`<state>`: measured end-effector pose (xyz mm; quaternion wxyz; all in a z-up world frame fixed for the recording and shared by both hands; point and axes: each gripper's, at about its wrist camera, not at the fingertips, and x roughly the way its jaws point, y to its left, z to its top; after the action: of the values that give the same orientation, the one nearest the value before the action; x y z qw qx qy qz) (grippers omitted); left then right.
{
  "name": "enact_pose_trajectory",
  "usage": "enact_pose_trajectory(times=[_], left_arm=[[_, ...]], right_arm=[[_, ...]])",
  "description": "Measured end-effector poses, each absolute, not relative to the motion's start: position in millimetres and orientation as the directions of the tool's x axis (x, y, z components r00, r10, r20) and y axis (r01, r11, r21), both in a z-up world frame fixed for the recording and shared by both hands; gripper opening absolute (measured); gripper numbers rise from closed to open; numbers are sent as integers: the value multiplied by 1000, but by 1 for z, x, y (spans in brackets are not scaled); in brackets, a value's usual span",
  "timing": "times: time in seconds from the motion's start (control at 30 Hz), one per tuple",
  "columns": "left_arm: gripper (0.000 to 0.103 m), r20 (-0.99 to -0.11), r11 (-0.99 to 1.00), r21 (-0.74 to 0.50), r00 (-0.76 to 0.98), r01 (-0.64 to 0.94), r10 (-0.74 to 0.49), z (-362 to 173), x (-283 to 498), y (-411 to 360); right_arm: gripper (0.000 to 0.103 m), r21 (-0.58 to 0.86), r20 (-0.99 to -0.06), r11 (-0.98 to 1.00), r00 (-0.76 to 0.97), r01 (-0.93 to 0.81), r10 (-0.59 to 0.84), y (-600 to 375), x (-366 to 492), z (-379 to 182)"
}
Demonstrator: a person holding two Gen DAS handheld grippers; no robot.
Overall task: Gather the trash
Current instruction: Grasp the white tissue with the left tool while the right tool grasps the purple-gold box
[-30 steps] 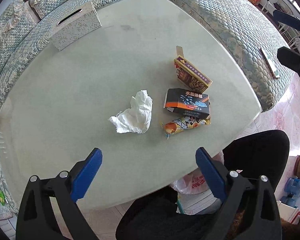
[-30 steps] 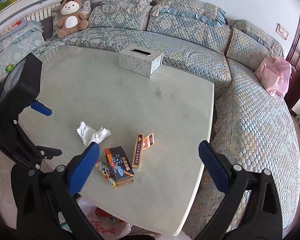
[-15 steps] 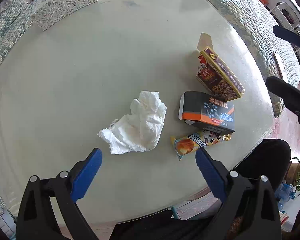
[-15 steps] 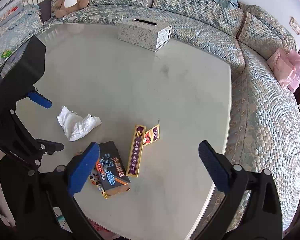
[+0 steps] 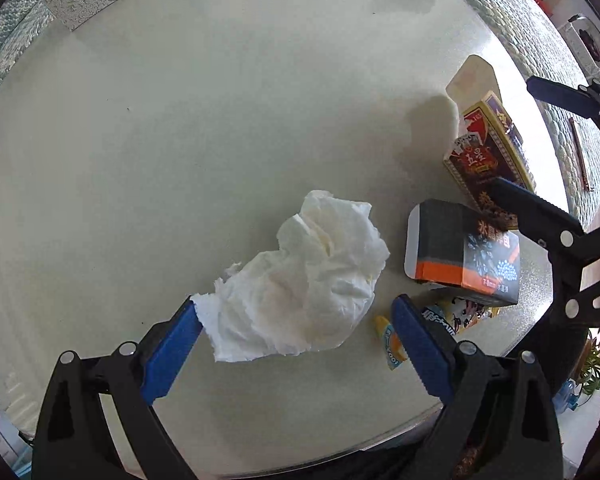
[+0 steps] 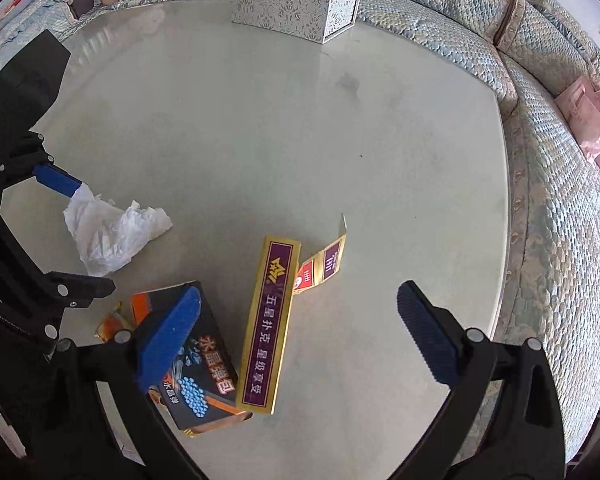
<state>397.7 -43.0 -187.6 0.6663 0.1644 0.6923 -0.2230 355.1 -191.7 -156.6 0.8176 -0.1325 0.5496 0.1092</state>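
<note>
- Tissue [image 5: 300, 280] sits between the spread fingers of our left claw [image 5: 296, 328]; the left pad [image 5: 172, 344] touches its torn corner, the right pad is clear of it.
- We read this as the moment just ahead of the squeeze. Our left claw is wide open and holds nothing yet.
- Risk one: the wad is loose and lopsided, so if we close on the thin corner alone it may tear or slide out and stay on the table [image 5: 180, 120].
- Just right of our left claw's right finger lies a wrapper [image 5: 388, 344], partly under the black box [image 5: 464, 256]. If we drift right while closing, we could snag it or nudge the box.
- Beyond the box, the gold card box [image 6: 268, 320] lies between the fingers of our right claw [image 6: 300, 336], whose jaws are also fully apart and empty.
- Our right claw's left pad [image 6: 168, 336] overlaps the black box in its own view; we cannot tell whether it touches.
- Risk two: the two claws work close together, and their frames could knock as we lift.
- Risk three: the boxes lie near the table edge, so a push could send them off.
</note>
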Motion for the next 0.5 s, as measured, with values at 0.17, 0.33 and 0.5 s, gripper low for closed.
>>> enact_pose_trajectory(times=[0.17,0.33,0.5], left_arm=[[92,-994,854,-106,-72,509,-80,-197,403,-39],[87,-991,861,-128,-91,492,-95,-203,408,-34],[76,-992,861,-119,-87,495,-87,-206,412,-26]], right_arm=[[86,-88,-933,943,359,-322,36,-192,357,-162],[63,-68,-938,942,343,-328,52,-192,357,-166],[43,-62,-938,940,342,-334,59,-189,355,-167]])
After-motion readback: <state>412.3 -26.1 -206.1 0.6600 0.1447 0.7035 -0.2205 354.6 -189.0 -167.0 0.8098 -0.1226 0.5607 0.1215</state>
